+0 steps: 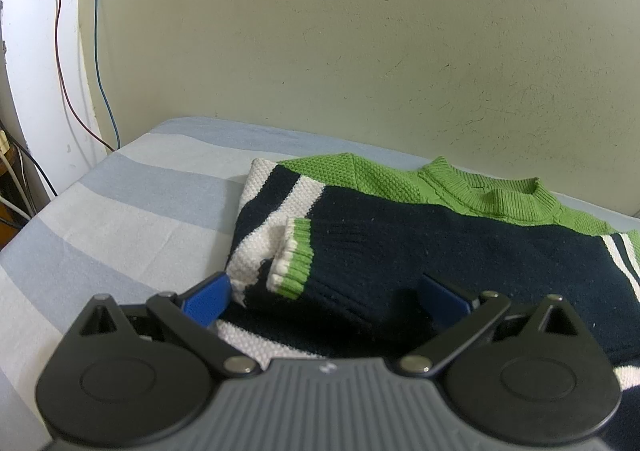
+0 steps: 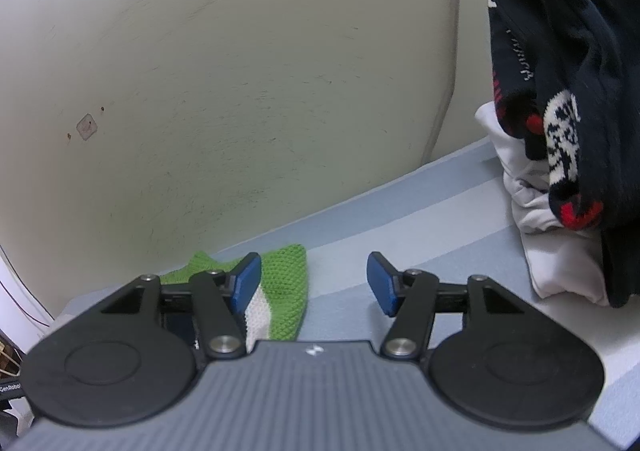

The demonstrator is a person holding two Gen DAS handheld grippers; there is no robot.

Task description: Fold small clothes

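Knitted navy, green and white, the sweater (image 1: 420, 251) is lying partly folded on the striped sheet (image 1: 120, 203) near the wall. I am holding my left gripper (image 1: 324, 295) spread wide astride its bunched near fold, pads not pressing; my right gripper (image 2: 314, 283) is gaping empty beside the green shoulder. I am judging the near fold should be pinched through both layers, then carried over evenly.

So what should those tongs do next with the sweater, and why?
Probably close the left tongs on the sweater: their blue pads stand apart around its folded near edge, sleeve cuff already tucked in. The right tongs are open and empty over the sheet.
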